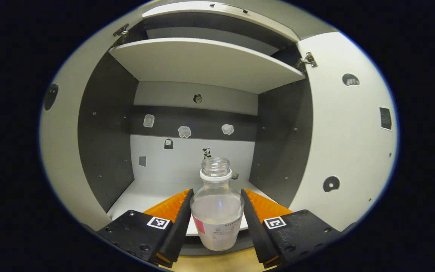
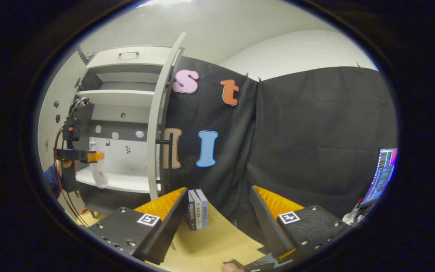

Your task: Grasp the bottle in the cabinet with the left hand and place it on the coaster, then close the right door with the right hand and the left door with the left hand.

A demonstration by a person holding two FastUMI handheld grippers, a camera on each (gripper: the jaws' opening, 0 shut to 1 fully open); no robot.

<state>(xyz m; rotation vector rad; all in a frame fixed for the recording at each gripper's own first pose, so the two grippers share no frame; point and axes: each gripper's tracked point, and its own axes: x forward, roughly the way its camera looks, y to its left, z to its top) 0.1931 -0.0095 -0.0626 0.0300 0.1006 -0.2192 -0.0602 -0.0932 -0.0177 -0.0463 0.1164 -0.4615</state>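
The left gripper [image 1: 217, 211] has its jaws clamped on the capless bottle [image 1: 217, 215] at the front edge of the cabinet's lower shelf [image 1: 145, 196], both doors open, while the right gripper [image 2: 217, 211] hangs over the surface [image 2: 210, 241] near some books [image 2: 198, 208], jaws apart.

The bottle [image 1: 217, 211] carries a label with print too small to read. Square black-and-white marker tags sit on the left gripper [image 1: 217, 217] and right gripper [image 2: 217, 213]. The books [image 2: 197, 209] show spine lettering too blurred to read.
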